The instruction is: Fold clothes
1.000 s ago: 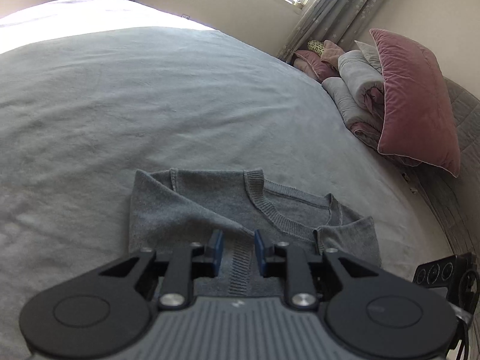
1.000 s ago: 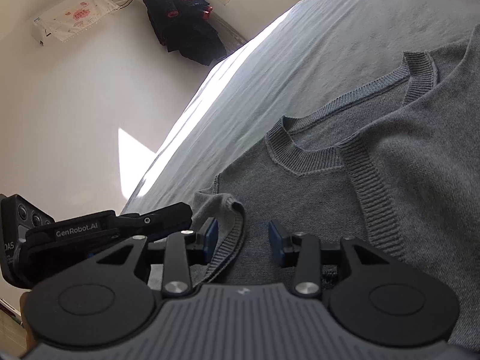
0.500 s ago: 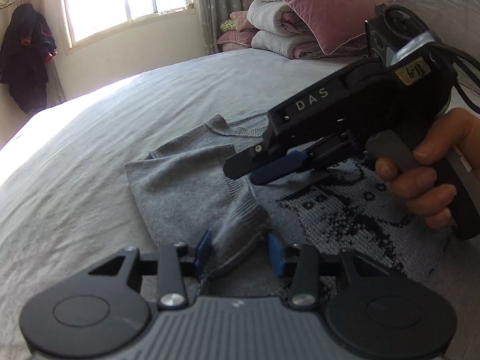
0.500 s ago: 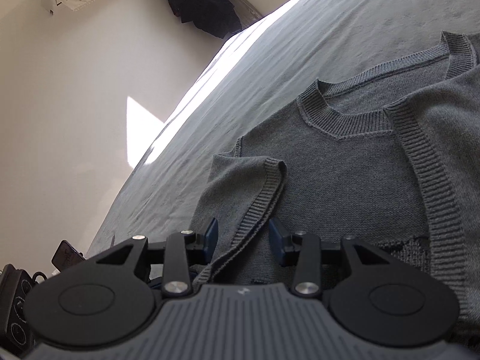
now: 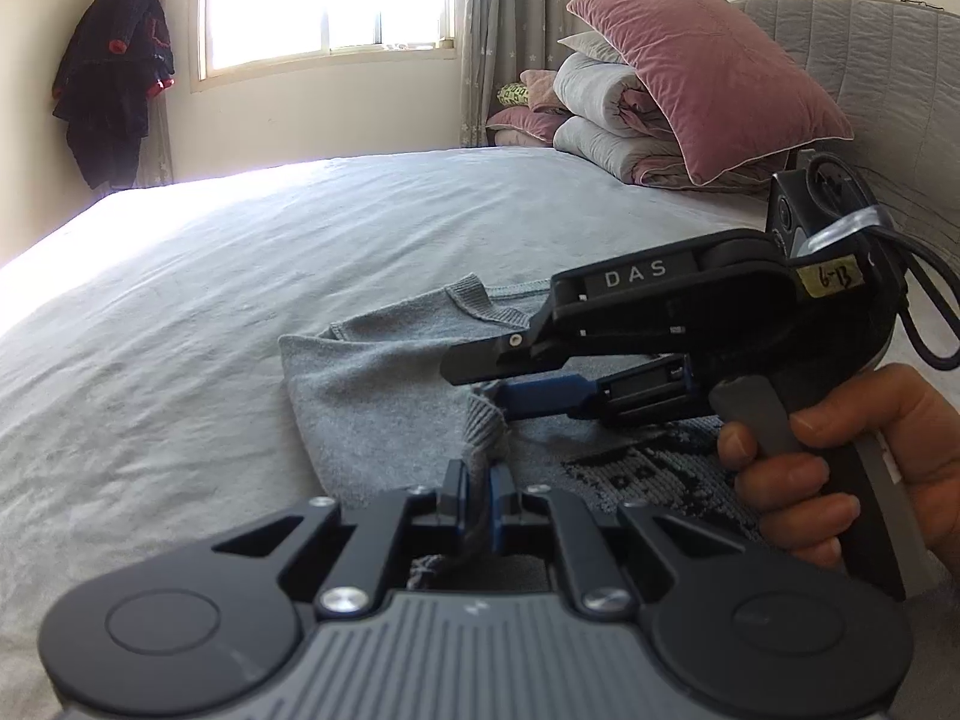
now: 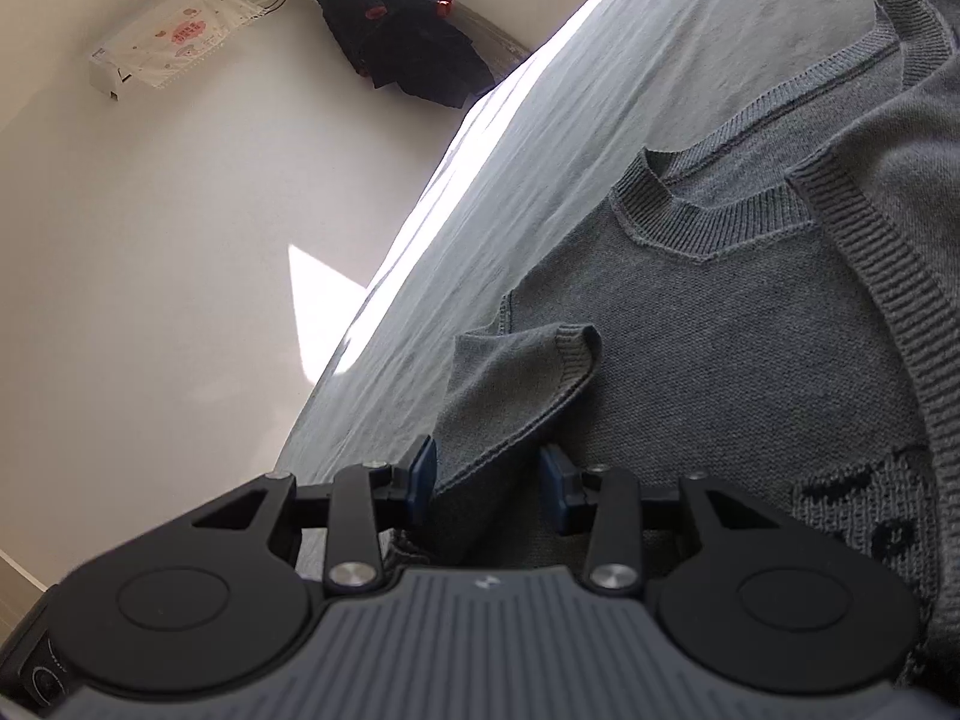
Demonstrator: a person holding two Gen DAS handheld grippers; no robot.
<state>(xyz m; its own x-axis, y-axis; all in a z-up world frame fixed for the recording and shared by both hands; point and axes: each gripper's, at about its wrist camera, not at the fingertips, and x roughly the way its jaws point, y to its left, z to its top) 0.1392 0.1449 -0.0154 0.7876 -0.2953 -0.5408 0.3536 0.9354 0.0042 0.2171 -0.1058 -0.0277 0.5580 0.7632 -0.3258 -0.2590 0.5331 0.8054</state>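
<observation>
Sweater (image 5: 384, 378), grey knit with a dark pattern, is lying flat on the bed, its sides turned in over the middle; it looks part-folded, judging by the overlapped panels.
Bed (image 5: 180, 300), grey cover, is carrying the sweater near its front edge.
Pillow (image 5: 708, 72), pink, is leaning on rolled bedding at the headboard, well apart from the work.
Right gripper (image 6: 487, 477) is sitting with fingers parted around a raised fold of the sleeve edge, not yet pinching it; probably lining up a second hold.
Left gripper (image 5: 477, 495) is closing tightly on a bunched ribbed edge of the sweater, lifting it, seemingly to carry the fold over.
</observation>
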